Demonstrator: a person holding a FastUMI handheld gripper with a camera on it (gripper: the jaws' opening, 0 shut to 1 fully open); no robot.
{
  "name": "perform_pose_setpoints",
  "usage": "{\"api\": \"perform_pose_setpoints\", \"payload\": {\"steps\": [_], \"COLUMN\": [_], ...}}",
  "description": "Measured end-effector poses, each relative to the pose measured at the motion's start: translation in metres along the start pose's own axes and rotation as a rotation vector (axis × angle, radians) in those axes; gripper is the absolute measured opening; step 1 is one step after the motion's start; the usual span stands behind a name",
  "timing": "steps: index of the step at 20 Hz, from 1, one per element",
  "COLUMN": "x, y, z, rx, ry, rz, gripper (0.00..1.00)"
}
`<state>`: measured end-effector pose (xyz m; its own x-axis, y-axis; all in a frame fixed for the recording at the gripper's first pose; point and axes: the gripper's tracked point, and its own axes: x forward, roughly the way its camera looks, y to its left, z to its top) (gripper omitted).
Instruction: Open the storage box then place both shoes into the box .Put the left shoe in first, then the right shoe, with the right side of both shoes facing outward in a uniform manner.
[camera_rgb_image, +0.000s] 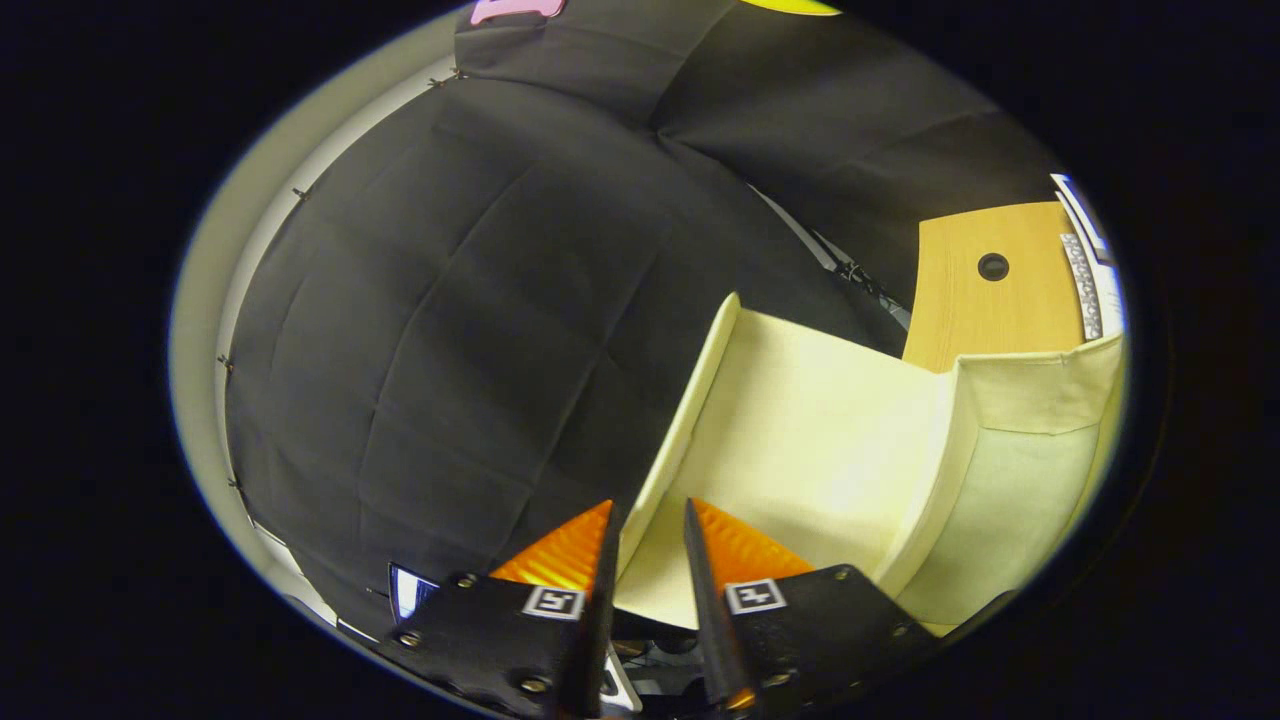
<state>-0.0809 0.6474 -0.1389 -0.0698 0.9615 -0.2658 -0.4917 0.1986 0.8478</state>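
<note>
Left to right. Most of the left and centre is the booth's black cloth wall (480, 300), creased, pinned along a pale curved frame (215, 300) at its far left edge.

Hand-held gripper (650, 525) sits in the foreground: two fingers, spread only narrowly, each carrying one small square marker tag (553, 602) (two tags counted). The gap between the fingers lines up with the raised edge of the box lid (690, 410); I can't tell whether either finger actually touches it, and nothing is pinched between them.

One storage box (1010, 500), cream fabric, just ahead of the fingers and to their right. Its lid (820, 430) is tilted up and open, with the pale inner face toward the camera. The near wall of the box has a folded fabric hem along the top. The inside of the box is hidden behind that wall (contents can't be read).

Beyond the box on the right: one wooden desk (985, 300) with one round dark hole (993, 266) in its top, and a patterned strip (1082, 285) along its far right edge. The open lid blocks the view of the desk's nearer part.
</note>
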Motion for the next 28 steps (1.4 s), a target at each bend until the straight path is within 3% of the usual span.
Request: {"api": "perform_pose_setpoints", "payload": {"steps": [3, 8, 15, 21, 28], "x": [-0.018, -0.061, -0.18, -0.266, -0.335], "y": [-0.014, -0.023, -0.056, -0.107, -0.176], "z": [0.006, 0.03, 0.032, 0.018, -0.024], "rx": [-0.012, -0.045, -0.176, -0.266, -0.206], "ry": [-0.005, -0.065, -0.181, -0.248, -0.275], "rz": [-0.049, -0.086, -0.219, -0.416, -0.612], "gripper": [0.96, 0.96, 0.96, 0.97, 0.96]}}
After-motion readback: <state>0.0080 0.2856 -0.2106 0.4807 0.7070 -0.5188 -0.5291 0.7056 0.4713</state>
